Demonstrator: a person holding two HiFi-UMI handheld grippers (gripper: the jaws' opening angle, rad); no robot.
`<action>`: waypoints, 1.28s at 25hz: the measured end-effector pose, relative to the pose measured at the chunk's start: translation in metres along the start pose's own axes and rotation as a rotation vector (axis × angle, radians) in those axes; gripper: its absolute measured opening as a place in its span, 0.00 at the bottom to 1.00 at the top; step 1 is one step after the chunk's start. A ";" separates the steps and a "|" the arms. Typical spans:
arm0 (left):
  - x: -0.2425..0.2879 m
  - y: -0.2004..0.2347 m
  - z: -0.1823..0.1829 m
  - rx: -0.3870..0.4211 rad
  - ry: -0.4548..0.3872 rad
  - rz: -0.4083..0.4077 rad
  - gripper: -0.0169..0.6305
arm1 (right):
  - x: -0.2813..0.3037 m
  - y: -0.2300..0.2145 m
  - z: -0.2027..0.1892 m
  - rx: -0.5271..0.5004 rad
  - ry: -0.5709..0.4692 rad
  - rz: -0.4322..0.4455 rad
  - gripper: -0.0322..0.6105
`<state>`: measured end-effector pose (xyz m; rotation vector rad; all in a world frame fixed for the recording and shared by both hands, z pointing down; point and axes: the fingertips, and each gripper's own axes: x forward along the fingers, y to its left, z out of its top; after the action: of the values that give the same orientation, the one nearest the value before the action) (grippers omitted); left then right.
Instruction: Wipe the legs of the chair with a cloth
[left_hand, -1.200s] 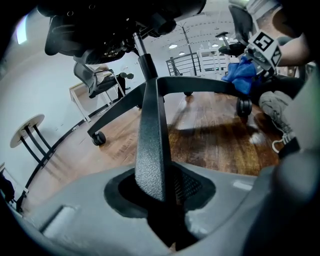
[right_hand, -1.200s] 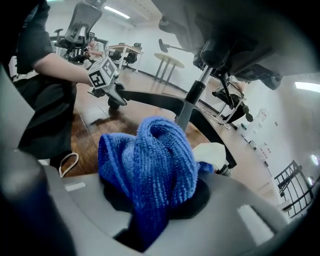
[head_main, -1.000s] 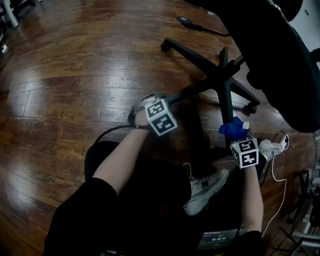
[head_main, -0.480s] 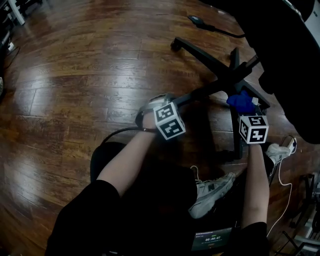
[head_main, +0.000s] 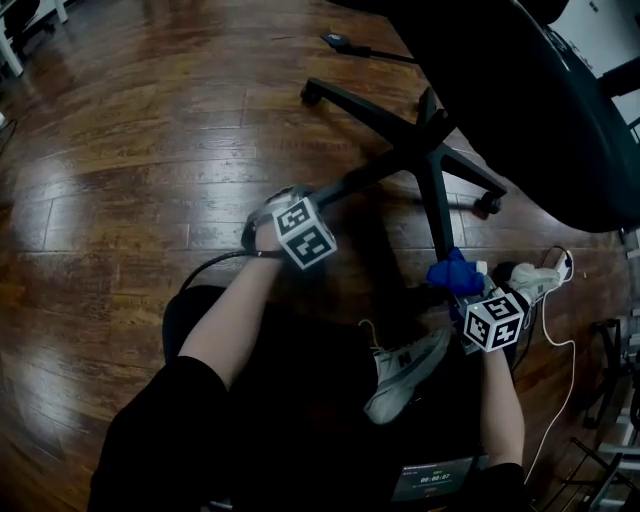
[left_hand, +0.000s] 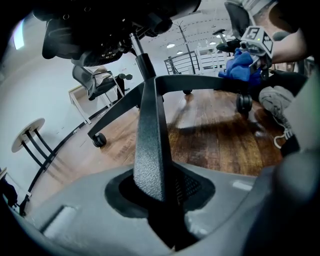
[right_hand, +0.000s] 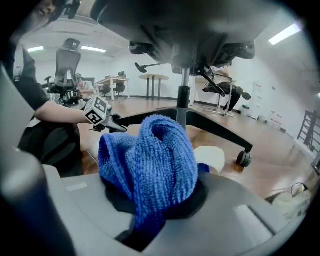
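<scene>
The black office chair's star base (head_main: 430, 150) stands on the wood floor, its seat (head_main: 540, 100) overhanging at the right. My left gripper (head_main: 290, 198) is shut on the outer end of the leg (left_hand: 150, 145) that runs toward me; in the left gripper view the jaws (left_hand: 157, 200) clamp that leg. My right gripper (head_main: 462, 290) is shut on a bunched blue cloth (head_main: 450, 270), which rests at the near end of the leg pointing down the head view. The cloth (right_hand: 150, 155) fills the right gripper view, wedged between the jaws of that gripper (right_hand: 150, 210).
The person's white sneakers (head_main: 405, 375) (head_main: 540, 280) rest close to the right gripper. A white cable (head_main: 560, 350) lies at the right and a black cable (head_main: 350, 45) at the far side. Casters (head_main: 311, 93) (head_main: 488, 205) sit at the leg ends.
The right gripper pushed the cloth along the leg toward the hub, then drew it back to the leg's near end. The left gripper kept its hold on the other leg.
</scene>
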<state>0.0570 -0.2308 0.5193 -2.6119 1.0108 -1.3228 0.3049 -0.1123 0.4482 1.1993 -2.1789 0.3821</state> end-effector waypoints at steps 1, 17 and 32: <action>0.001 -0.001 0.001 -0.001 0.002 0.000 0.21 | -0.003 0.002 -0.004 0.011 -0.004 0.009 0.17; -0.001 0.000 0.005 0.011 -0.015 -0.012 0.21 | 0.099 -0.046 0.140 -0.082 -0.121 -0.068 0.17; 0.000 0.002 -0.001 0.014 -0.008 -0.002 0.21 | 0.040 -0.014 0.054 -0.018 -0.081 0.049 0.17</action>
<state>0.0557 -0.2320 0.5195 -2.6070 0.9942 -1.3144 0.2807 -0.1745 0.4312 1.1714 -2.2797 0.3390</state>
